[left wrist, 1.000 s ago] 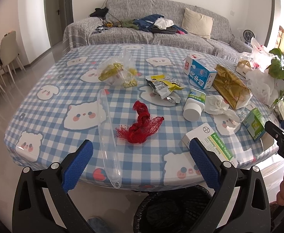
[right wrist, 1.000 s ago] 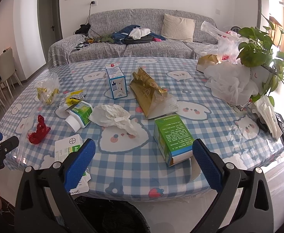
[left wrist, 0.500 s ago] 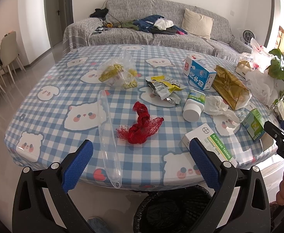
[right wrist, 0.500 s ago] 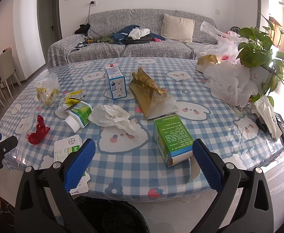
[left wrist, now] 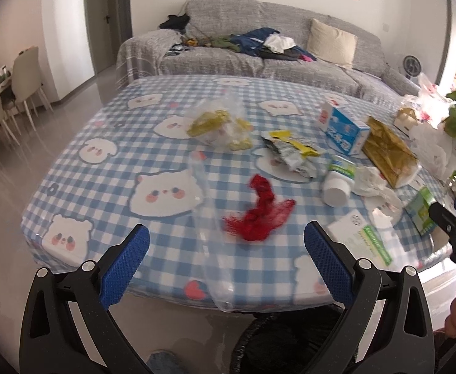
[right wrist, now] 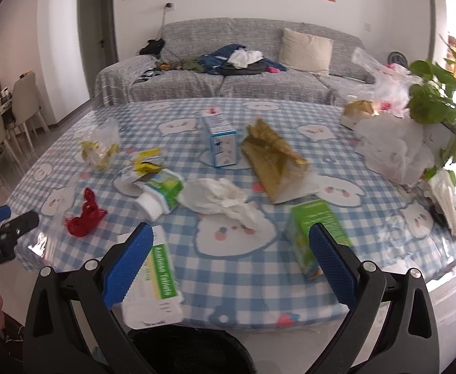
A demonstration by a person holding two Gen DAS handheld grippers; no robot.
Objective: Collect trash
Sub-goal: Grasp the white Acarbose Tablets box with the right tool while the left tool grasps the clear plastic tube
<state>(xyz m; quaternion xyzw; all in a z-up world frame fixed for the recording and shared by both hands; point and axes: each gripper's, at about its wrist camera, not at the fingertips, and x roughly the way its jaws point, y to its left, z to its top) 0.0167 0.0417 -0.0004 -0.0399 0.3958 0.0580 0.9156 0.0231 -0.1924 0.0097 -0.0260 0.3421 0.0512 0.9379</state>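
Trash lies scattered over a table [left wrist: 109, 143] covered in a blue-and-white checked cloth with bear faces. Both grippers hover at its near edge with nothing between their fingers: the left gripper [left wrist: 226, 265] has its blue pads spread wide, and the right gripper [right wrist: 229, 263] is spread just as wide. Straight ahead of the left gripper sits a crumpled red net [left wrist: 259, 215], with a long clear plastic sleeve [left wrist: 211, 227] lying just beside it and hanging over the table edge. Farther back are a clear bag with yellow wrappers [left wrist: 220, 127] and a torn silver and yellow packet [left wrist: 293, 152]. A white bottle [right wrist: 161, 193] lies on its side, touching a crumpled white tissue [right wrist: 220, 198]. A flat white tablet box [right wrist: 154, 275] overhangs the near edge by the right gripper's left finger, and a green box [right wrist: 313, 233] stands near its right finger. Behind them stand a blue and white carton [right wrist: 220, 137] and a gold paper bag [right wrist: 271, 162]. A black bin [right wrist: 190, 352] sits on the floor below the table edge, between the two grippers. A grey sofa [right wrist: 228, 81] stands behind the table.
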